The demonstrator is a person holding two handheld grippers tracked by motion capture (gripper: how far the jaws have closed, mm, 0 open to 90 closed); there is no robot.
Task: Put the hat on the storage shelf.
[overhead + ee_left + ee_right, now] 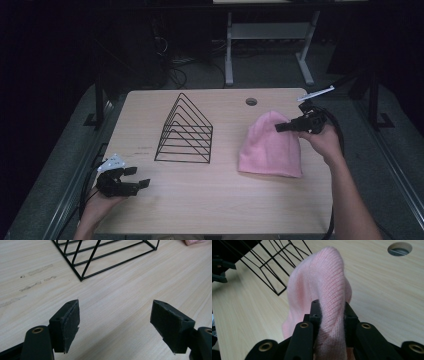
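Pale pink knit hat (pixel 271 145), finely ribbed all over, one plain shade without print. Black wire rack (pixel 184 131), thin dark lines forming triangles. Light wood desk (pixel 210 195), pale beige with faint straight grain, a few greyish smudges near the rack, one round grey-rimmed hole (pixel 251 101). Matte black right tongs (pixel 331 312) with brass-coloured rivets. Matte black left tongs (pixel 115 322), same brass rivets, whitish plate on top in the high view.
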